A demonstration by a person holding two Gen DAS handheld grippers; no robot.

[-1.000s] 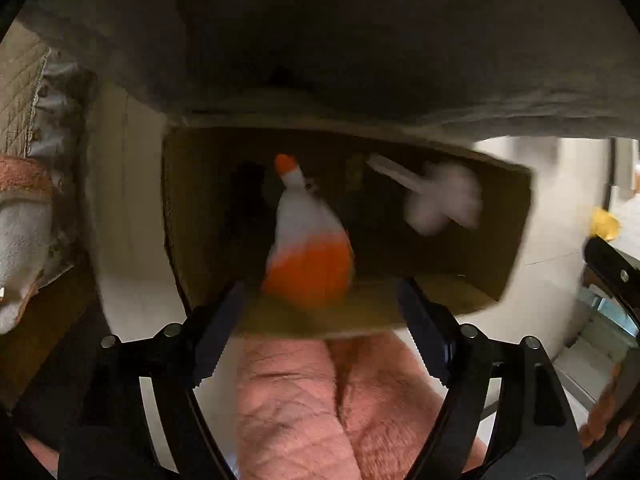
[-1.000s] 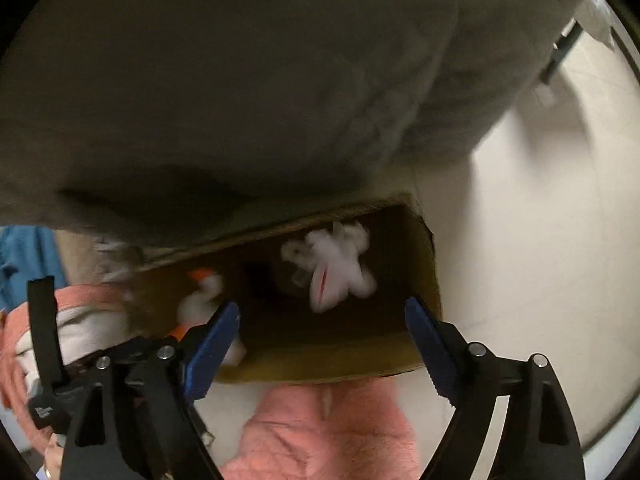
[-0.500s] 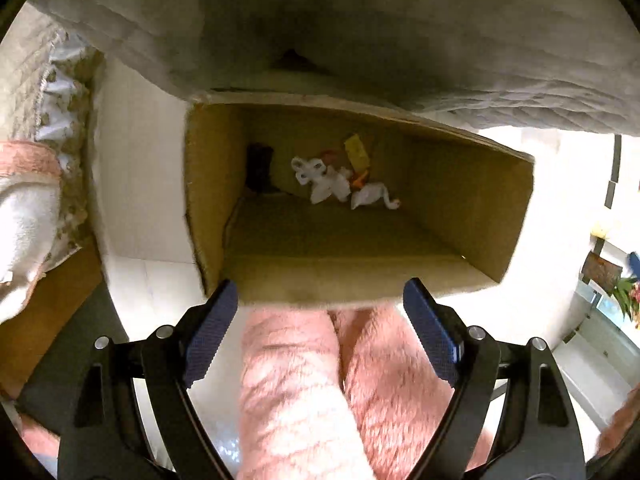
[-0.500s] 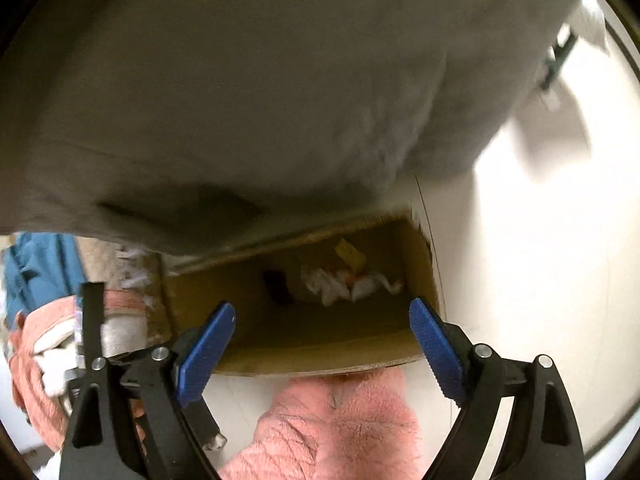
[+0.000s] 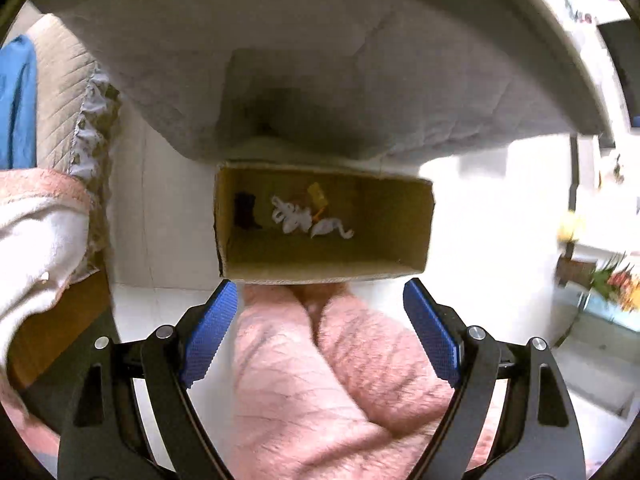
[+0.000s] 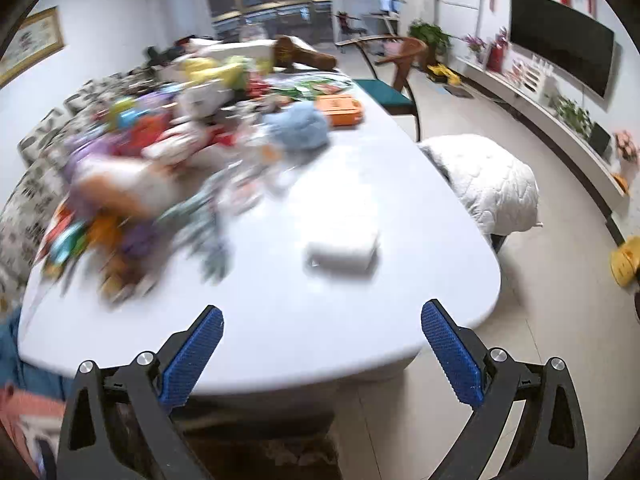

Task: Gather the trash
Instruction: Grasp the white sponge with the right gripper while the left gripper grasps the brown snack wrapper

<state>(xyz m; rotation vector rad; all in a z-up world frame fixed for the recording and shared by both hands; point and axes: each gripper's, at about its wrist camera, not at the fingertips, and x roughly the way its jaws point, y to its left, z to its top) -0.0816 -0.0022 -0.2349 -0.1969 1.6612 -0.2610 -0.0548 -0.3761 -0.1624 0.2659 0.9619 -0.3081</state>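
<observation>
Trash [image 5: 304, 216] (crumpled white tissue, a yellow scrap, something dark at 9 o'clock of it) lies on the bottom of the cardboard box [image 5: 392, 240] on the floor, at 12 o'clock from the left gripper [image 5: 320, 312], whose tongs are spread and empty. The right gripper [image 6: 322, 334], likewise spread and empty, faces the white table [image 6: 320, 320]; blurred clutter [image 6: 160, 152] sits at 10 o'clock.

Black, skeletal fingers tipped with blue ridged pads [image 5: 208, 332] are seen on the left gripper [image 5: 320, 332], silver screws set at the joints; the right gripper [image 6: 322, 354] is built alike. Fuzzy pink trousers [image 5: 320, 380] are worn, at 6 o'clock.
</observation>
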